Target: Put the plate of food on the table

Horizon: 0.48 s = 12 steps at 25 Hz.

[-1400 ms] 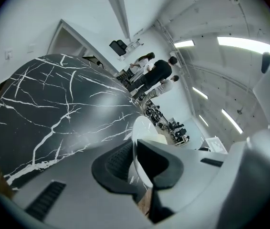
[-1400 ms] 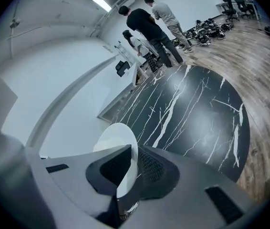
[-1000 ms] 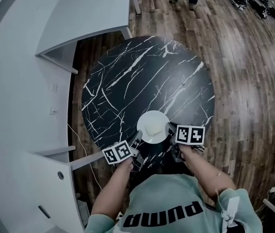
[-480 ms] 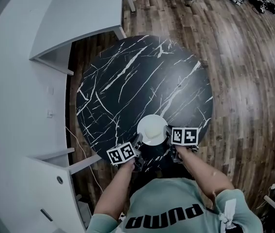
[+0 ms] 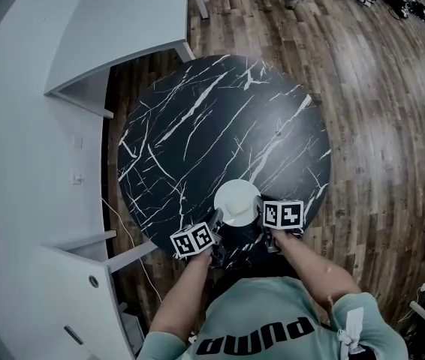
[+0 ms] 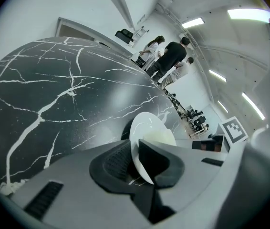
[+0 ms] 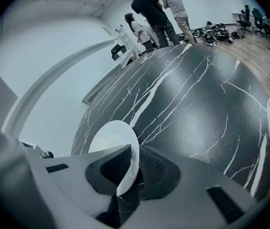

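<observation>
A white plate (image 5: 236,201) with a pale mound of food sits over the near edge of the round black marble table (image 5: 220,126). My left gripper (image 5: 214,223) is shut on the plate's left rim (image 6: 142,149), and the pale food (image 6: 160,137) shows just past the jaws. My right gripper (image 5: 261,217) is shut on the plate's right rim (image 7: 123,149). Whether the plate rests on the table top or hangs just above it I cannot tell.
A curved white counter (image 5: 40,148) and a white desk (image 5: 122,21) stand to the left and far left of the table. Wooden floor (image 5: 378,111) lies to the right. Several people (image 7: 154,11) stand beyond the table's far side, near cables on the floor.
The plate and both grippers have shifted slightly toward the near edge of the table; the view has also tilted a little. Both grips are unchanged.
</observation>
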### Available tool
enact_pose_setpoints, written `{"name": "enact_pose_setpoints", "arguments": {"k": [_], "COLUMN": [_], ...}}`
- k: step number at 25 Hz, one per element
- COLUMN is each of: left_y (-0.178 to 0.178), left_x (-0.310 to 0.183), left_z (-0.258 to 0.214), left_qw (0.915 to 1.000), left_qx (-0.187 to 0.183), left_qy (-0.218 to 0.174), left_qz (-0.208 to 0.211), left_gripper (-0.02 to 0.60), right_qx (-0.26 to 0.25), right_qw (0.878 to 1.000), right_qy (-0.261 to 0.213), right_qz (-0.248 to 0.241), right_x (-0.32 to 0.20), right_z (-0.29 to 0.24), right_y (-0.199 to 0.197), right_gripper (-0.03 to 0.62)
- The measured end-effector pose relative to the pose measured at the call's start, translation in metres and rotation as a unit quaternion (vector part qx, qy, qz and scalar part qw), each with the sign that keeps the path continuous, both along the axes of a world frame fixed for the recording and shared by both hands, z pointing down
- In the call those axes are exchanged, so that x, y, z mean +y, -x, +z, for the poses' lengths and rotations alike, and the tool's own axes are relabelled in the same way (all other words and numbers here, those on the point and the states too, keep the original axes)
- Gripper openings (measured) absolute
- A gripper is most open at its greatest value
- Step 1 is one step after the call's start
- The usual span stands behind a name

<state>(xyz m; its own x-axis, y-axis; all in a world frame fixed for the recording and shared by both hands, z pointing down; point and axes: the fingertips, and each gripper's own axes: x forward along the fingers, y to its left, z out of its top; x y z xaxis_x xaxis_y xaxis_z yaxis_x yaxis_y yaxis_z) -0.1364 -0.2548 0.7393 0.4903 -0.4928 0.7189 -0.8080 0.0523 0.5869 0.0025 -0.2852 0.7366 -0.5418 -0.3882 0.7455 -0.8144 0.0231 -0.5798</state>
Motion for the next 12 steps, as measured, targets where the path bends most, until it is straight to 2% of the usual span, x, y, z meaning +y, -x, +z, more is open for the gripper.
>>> {"name": "enact_pose_setpoints", "arguments": {"k": [7, 12], "left_y": [0.0003, 0.008], "left_x": [-0.0032, -0.0016], "left_z": [0.0016, 0.0039], "left_qw": [0.9999, 0.9995], "left_qx": [-0.005, -0.027], "left_qy": [-0.012, -0.018], "left_qz": [-0.002, -0.002], "left_gripper": [0.057, 0.064], "right_qx": [0.011, 0.005], "right_qw": [1.0, 1.0], "right_qy": [-0.012, -0.015], "right_qz": [-0.003, 0.01], "right_x": [-0.0038, -0.0082], "right_z": [-0.001, 0.0], "right_y": [0.002, -0.0025], "right_gripper": [0.048, 0.05]}}
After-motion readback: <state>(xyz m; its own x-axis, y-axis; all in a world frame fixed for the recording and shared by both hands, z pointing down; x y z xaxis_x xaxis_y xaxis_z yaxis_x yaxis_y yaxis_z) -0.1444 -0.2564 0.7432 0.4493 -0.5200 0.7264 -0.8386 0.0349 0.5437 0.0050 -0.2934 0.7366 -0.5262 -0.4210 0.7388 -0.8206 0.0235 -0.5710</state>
